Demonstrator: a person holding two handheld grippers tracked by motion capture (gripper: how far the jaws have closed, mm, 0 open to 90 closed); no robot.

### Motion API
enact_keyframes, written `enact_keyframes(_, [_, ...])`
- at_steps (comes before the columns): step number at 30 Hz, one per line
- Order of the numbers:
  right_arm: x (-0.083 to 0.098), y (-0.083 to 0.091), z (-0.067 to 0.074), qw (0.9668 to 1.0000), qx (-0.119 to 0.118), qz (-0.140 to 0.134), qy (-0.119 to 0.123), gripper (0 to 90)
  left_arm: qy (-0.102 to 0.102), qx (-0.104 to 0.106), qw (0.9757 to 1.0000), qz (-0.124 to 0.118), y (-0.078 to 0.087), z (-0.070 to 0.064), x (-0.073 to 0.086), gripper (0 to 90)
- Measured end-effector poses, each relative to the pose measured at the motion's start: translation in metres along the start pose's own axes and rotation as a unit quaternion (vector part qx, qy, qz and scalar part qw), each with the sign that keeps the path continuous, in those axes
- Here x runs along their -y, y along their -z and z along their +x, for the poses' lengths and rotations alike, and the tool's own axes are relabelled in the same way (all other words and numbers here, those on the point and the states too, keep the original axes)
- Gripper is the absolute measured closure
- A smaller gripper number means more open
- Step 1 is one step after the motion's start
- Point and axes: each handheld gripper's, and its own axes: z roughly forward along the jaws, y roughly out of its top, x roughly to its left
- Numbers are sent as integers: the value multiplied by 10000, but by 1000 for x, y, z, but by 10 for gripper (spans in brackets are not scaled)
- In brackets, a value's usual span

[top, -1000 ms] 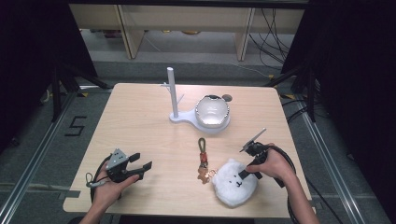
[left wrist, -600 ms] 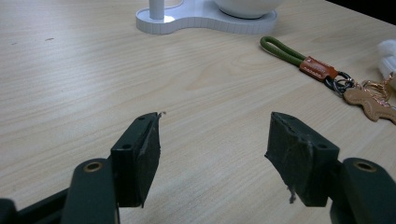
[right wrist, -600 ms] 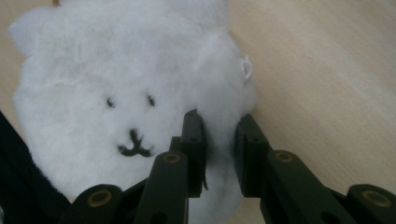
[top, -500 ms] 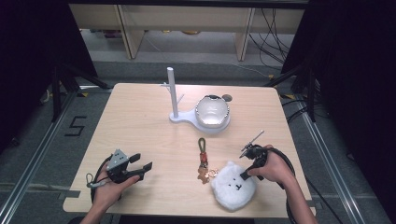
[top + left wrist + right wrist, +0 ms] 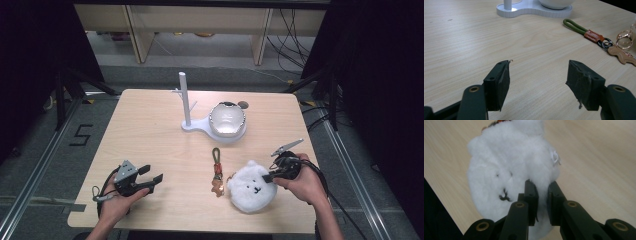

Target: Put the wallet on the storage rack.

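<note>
Fingers [image 5: 531,192] pinching plush pouch [image 5: 511,167].

Keychain [image 5: 216,170] lies between stand [image 5: 192,120] and plush [image 5: 252,187].

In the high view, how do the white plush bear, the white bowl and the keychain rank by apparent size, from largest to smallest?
1. The white plush bear, though it lies nearer the camera than the bowl.
2. The white bowl, slightly smaller.
3. The keychain, thin and clearly smallest.

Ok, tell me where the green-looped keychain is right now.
In the high view the keychain lies flat on the table, near its front middle, just left of the white plush bear and in front of the white stand.
</note>
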Motion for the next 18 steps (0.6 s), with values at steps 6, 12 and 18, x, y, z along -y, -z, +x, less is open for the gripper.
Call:
enact_keyframes(6, [-1, 13, 2, 9978, 273, -609, -3, 818, 19, -38, 10000, 32, 1, 0, 1, 346])
enact_keyframes(12, [-3, 22, 3, 9935, 329, -1085, -102, 818, 32, -63, 10000, 52, 1, 0, 1, 346])
enact_keyframes(18, [-9, 33, 4, 9881, 455, -1463, -153, 818, 52, -68, 10000, 46, 1, 0, 2, 346])
